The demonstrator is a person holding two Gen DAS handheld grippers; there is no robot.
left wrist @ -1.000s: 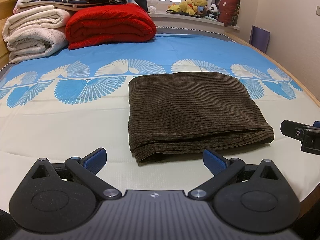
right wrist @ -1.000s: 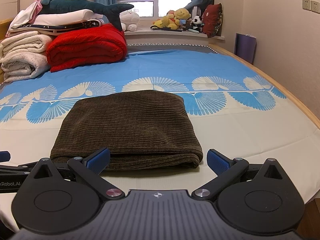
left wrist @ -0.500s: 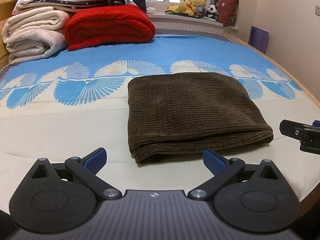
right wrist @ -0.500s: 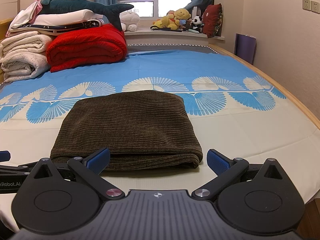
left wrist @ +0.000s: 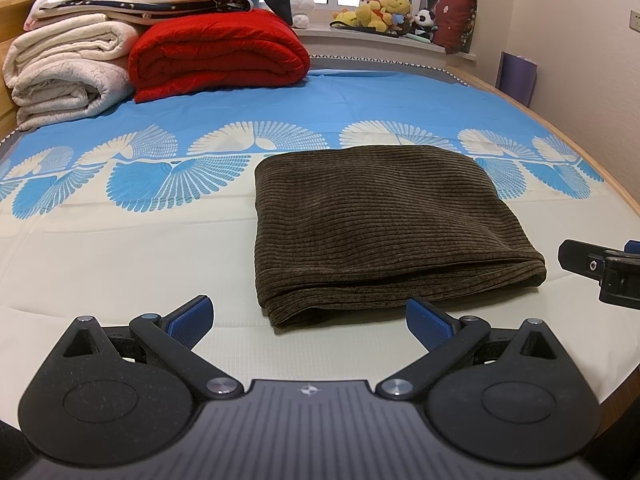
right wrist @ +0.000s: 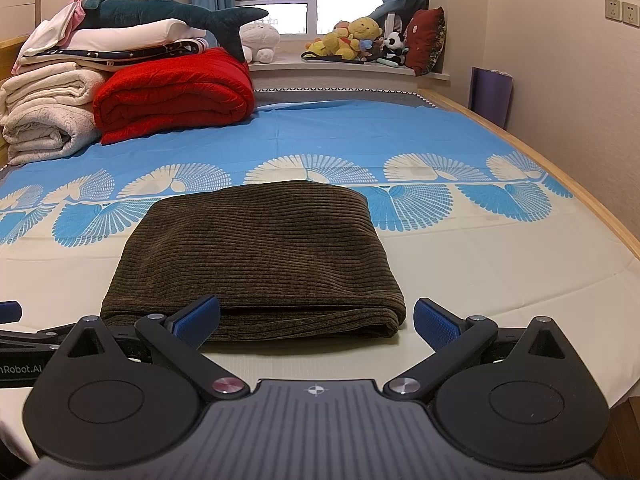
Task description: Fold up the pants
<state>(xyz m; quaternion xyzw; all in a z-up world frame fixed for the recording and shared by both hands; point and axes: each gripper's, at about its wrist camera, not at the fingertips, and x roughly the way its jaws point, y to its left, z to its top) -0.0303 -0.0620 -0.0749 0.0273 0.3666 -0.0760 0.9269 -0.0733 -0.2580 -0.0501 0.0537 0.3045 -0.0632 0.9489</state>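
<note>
Brown corduroy pants (left wrist: 372, 216) lie folded compactly on the bed (left wrist: 120, 264). My left gripper (left wrist: 308, 316) and right gripper (right wrist: 316, 316) are spread, empty; I judge only squaring edges remains.

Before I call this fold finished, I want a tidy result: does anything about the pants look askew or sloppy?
Nothing stands out. The brown corduroy pants lie in a compact folded rectangle on the bed sheet, layers stacked at the near edge. Both the left claw and the right claw are open, clear of the fabric.
</note>
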